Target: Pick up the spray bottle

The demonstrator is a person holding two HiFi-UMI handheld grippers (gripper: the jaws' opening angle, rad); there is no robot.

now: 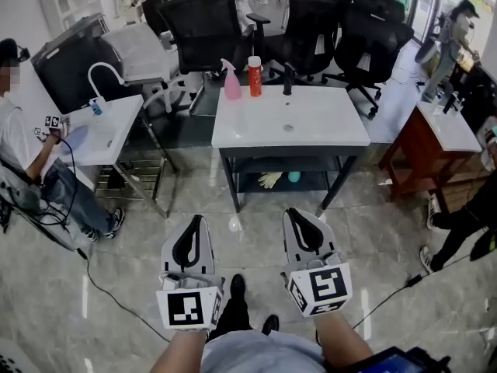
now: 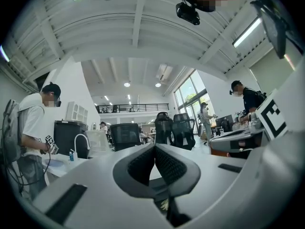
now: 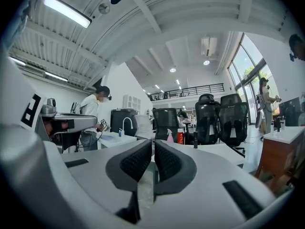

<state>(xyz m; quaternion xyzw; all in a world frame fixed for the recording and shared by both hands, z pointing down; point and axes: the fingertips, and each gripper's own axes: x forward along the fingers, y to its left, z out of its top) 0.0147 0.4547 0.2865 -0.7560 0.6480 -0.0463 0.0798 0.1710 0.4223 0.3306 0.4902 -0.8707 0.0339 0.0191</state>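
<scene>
- Head view: the pink spray bottle (image 1: 232,81) stands upright on the white desk (image 1: 326,130), at about 11 o'clock from the basin's drain (image 1: 288,127) — close to the desk's far edge.
- A red bottle (image 1: 255,76) stands just beside it at its 3 o'clock, and a black faucet (image 1: 288,78) stands farther along the same way.
- The left gripper (image 1: 196,224) and right gripper (image 1: 294,214) sit side by side at 6 o'clock from the desk, over the tiled floor (image 1: 116,286). Both are well apart from the spray bottle and point toward 12 o'clock.
- Left gripper view: the fingers (image 2: 140,166) are pressed together at the tips, with nothing between them.
- Right gripper view: the fingers (image 3: 136,162) are all but together — only a thin slit shows, with nothing in it. The spray bottle appears small beyond the tips, at about 1 o'clock.
</scene>
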